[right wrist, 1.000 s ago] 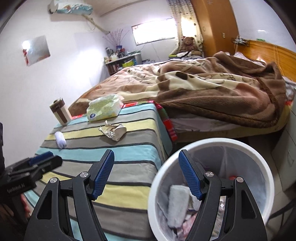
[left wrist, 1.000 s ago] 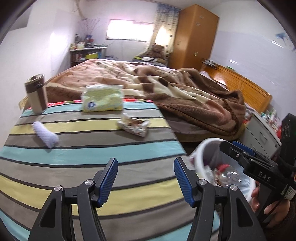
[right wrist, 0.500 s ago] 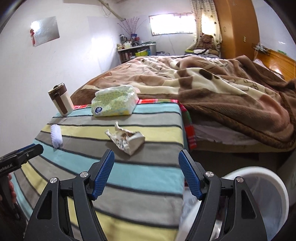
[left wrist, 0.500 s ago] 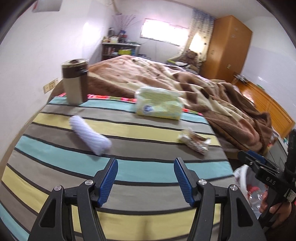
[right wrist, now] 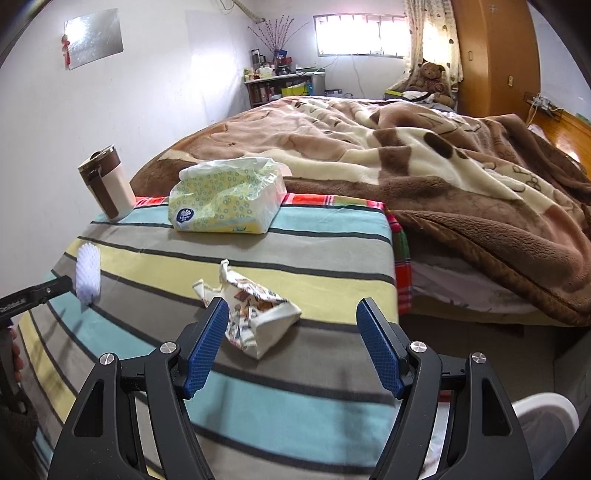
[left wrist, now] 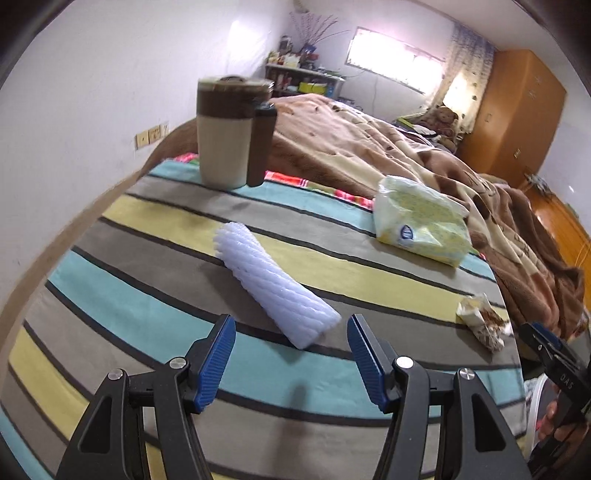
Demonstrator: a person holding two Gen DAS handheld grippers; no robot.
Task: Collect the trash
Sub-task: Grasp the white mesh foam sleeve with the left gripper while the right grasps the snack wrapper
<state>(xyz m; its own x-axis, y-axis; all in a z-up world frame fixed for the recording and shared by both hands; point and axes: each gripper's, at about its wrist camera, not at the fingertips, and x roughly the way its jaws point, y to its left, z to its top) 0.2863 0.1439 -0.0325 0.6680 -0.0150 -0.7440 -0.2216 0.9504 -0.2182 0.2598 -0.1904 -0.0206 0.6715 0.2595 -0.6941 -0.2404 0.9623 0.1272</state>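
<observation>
Blue ribbed pads line both of your grippers, and each pair stands spread with nothing between the pads. Your left gripper (left wrist: 291,356) hangs above the striped blanket (left wrist: 147,295) that covers the near surface, banded in teal, grey and yellow. Just past its fingertips lies a white foam net sleeve (left wrist: 275,286), a ribbed tube resting on its side, its near end almost between the two pads but not touched by them. Your right gripper (right wrist: 291,347) hovers over the same blanket further right. A crumpled snack wrapper (right wrist: 255,314) lies there, printed paper with an open, torn mouth; in the right wrist view the left pad overlaps its near edge, though the pads do not press on it. At the lower right corner of that view, below the blanket's edge, you can make out the rim of a white trash bin (right wrist: 543,410); its contents are hidden.

Further back on the blanket sits a soft pack of tissues (right wrist: 225,201) in yellow-green plastic, opened at the top. Left of it, near the wall, a beige and brown travel mug (left wrist: 231,133) stands upright. Beyond these a rumpled brown and cream fleece blanket (right wrist: 424,162) covers a bed. At the far end of the room are a cluttered shelf (right wrist: 280,83), a bright window (right wrist: 360,35), a teddy bear (right wrist: 432,75) and a wooden wardrobe (right wrist: 495,55).
</observation>
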